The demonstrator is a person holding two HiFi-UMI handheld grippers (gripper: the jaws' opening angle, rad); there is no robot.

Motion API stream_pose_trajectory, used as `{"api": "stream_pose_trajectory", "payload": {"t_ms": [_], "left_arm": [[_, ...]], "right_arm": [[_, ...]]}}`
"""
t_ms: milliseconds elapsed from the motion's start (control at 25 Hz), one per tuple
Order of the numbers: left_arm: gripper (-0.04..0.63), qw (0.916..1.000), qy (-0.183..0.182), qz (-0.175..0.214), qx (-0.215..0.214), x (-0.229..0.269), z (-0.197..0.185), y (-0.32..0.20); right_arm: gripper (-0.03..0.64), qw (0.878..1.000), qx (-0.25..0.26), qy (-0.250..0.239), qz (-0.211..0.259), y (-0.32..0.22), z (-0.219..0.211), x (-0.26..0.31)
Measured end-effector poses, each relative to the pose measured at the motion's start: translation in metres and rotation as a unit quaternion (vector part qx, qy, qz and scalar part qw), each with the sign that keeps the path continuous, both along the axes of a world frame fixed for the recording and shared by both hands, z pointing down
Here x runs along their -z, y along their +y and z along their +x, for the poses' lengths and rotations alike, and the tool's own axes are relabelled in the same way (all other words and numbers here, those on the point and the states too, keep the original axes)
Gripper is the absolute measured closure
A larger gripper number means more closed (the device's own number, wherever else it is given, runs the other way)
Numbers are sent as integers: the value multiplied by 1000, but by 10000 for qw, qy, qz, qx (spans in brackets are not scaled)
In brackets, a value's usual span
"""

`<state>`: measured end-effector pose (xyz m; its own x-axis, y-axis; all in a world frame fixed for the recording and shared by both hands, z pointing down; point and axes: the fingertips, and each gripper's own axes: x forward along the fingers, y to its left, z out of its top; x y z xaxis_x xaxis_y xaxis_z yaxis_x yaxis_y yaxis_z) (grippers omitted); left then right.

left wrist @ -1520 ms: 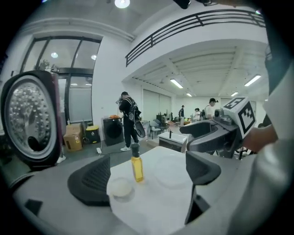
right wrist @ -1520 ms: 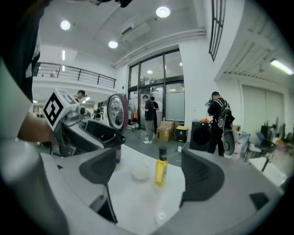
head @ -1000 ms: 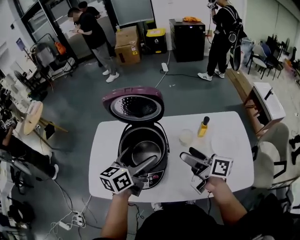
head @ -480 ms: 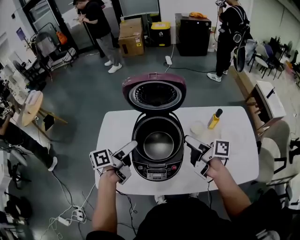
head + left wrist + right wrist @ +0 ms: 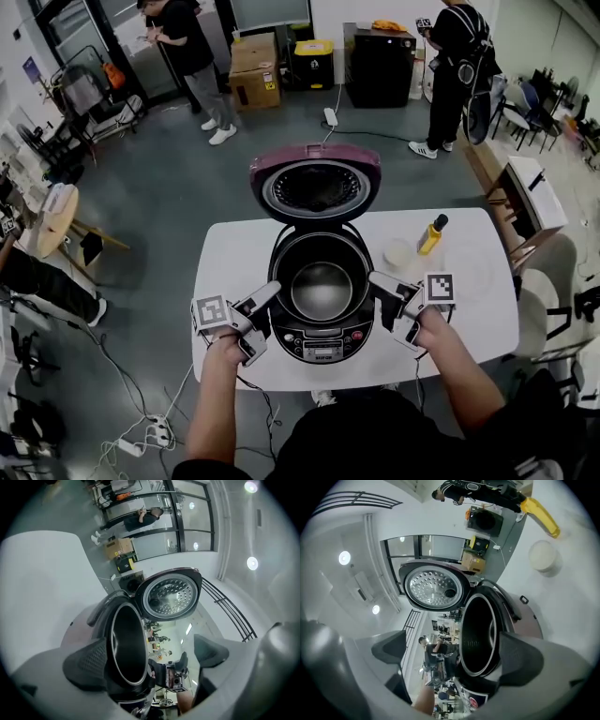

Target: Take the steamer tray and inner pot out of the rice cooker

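The dark rice cooker (image 5: pixel 321 330) stands on the white table with its maroon lid (image 5: pixel 316 183) swung up and back. The metal inner pot (image 5: pixel 322 288) sits inside it; I see no steamer tray in it. My left gripper (image 5: pixel 261 323) is open and empty beside the cooker's front left. Open and empty too, my right gripper (image 5: pixel 384 300) is close to the cooker's right side. In the left gripper view the pot (image 5: pixel 124 648) shows between the jaws of the left gripper (image 5: pixel 150 660). The right gripper (image 5: pixel 454 656) frames the pot (image 5: pixel 480 637) and lid (image 5: pixel 433 588).
A yellow bottle (image 5: pixel 430 235) and a small white bowl (image 5: pixel 398 253) stand on the table (image 5: pixel 234 262) right of the cooker. A faint white round disc (image 5: pixel 466 272) lies further right. People, boxes and chairs are on the floor beyond.
My left gripper has drawn back from over the cooker's front rim to its left side. The right gripper has moved in closer to the cooker's right side.
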<state>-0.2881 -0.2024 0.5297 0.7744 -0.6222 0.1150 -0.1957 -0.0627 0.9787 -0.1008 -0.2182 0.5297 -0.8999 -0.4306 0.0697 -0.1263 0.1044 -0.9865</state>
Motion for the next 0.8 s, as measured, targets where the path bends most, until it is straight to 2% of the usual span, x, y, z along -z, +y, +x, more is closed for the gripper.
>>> {"api": "stream_pose_trajectory", "payload": {"t_ms": [320,440,520,640,760,800], "left_arm": [[69,9990,-86,-120,-432,-7,6,-5],[123,9972,-401,-124,-623,-16,6,-7],[184,9941,-762,-189,-748,-26,3,-7],[313,9863,-1392,-228,-861,-40,-3,-7],[367,9798,-1783,-161,-888,-47,-4,-7],[390,9783,-1873,-166,-867,-49,-6,-8]], "right_arm": [[28,9999,94,-42,-74,-15,-8,-10],[29,9995,237,141,-137,-15,-12,-14],[38,9984,402,390,-111,-12,-13,-19],[146,9933,620,971,-109,-7,-11,-33],[311,9829,706,1701,-37,-5,-7,-51],[396,9779,689,1974,-18,-5,-3,-58]]}}
